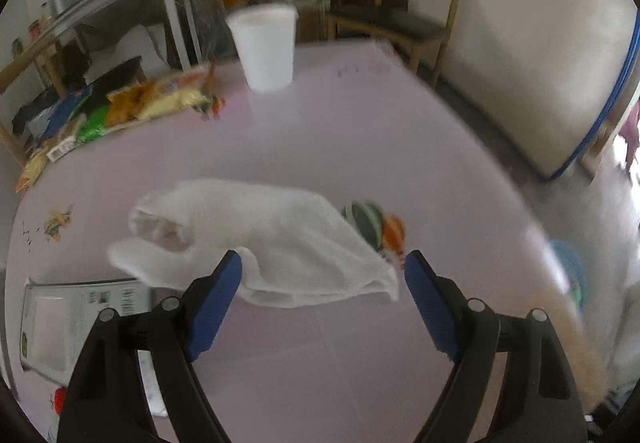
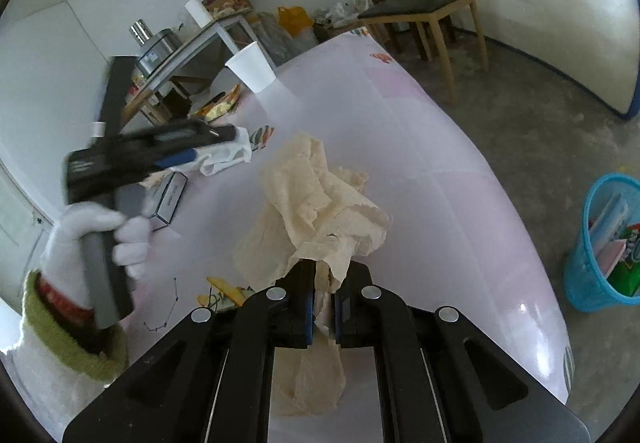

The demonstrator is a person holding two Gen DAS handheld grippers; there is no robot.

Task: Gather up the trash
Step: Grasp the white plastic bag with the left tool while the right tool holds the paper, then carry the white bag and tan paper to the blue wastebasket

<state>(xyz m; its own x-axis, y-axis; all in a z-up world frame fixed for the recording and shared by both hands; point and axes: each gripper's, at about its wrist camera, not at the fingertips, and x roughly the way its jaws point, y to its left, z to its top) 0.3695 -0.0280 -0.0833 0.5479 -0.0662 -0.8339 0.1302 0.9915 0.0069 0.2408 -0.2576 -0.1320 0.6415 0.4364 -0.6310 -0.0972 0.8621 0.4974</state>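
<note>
The right gripper (image 2: 321,307) is seen clamped on a crumpled beige paper (image 2: 316,203), a strip of which is pinched between the blue pads while the bulk of it is bunched up just ahead of the fingertips above the pale pink table (image 2: 420,171). To the left in that view, the left gripper (image 2: 208,147) is held by a white-gloved hand (image 2: 96,239) with a green cuff, and its tips are placed at a crumpled white plastic bag (image 2: 226,155) lying on the table. In the left wrist view the left gripper (image 1: 322,267) is shown with its jaws wide apart, and the white plastic bag (image 1: 256,239) is found lying between and just beyond its tips; because of blur it cannot be told whether the left pad touches the bag. A printed green and orange motif (image 1: 372,227) is seen on the tablecloth beside the bag. A white paper cup (image 1: 266,47) is stood upright farther back on the table, near a heap of snack wrappers (image 1: 132,107) at the table's far-left edge. A flat grey box (image 1: 80,319) is laid at the near left. On the floor to the right, well apart from the table, a blue mesh basket (image 2: 600,283) holding packaging is seen, and a wooden chair (image 2: 424,7) is placed beyond the table.
</note>
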